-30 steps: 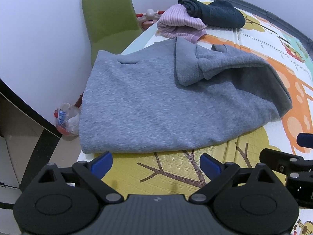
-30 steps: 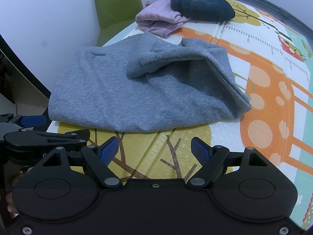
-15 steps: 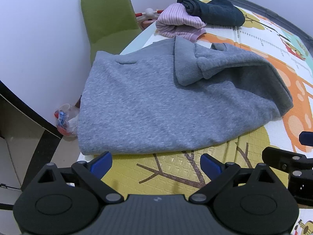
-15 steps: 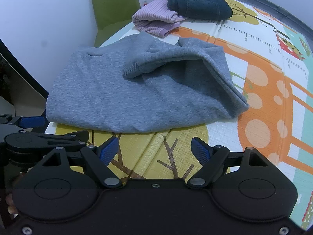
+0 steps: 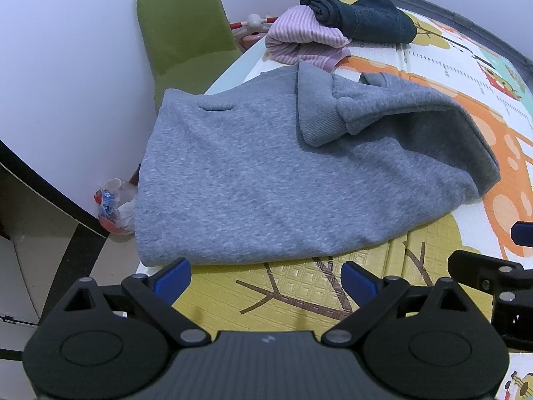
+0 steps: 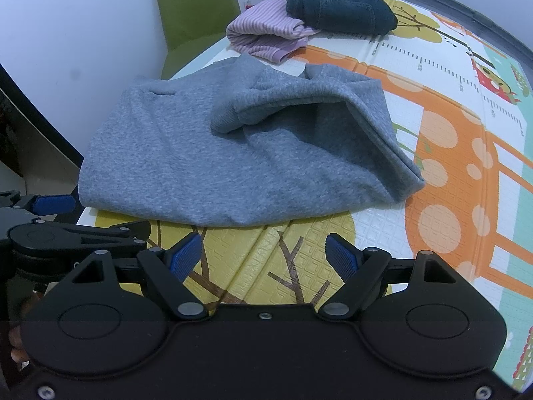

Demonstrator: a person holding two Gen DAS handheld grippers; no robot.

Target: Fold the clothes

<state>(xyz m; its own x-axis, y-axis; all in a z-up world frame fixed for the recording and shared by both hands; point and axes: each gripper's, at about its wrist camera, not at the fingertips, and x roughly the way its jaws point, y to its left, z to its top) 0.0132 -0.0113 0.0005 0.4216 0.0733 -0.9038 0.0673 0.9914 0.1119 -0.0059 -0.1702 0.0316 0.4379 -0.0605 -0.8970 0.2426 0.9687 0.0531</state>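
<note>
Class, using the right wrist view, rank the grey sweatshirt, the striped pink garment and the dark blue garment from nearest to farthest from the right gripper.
From the right gripper:
1. Grey sweatshirt, lying just ahead, centre.
2. Striped pink garment, folded beyond it, far side.
3. Dark blue garment, farthest, partly on the pink one.

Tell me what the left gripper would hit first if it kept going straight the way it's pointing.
Probably the play mat, just short of the grey sweatshirt: the left gripper points steeply down with open, empty jaws. Depth is uncertain.
</note>
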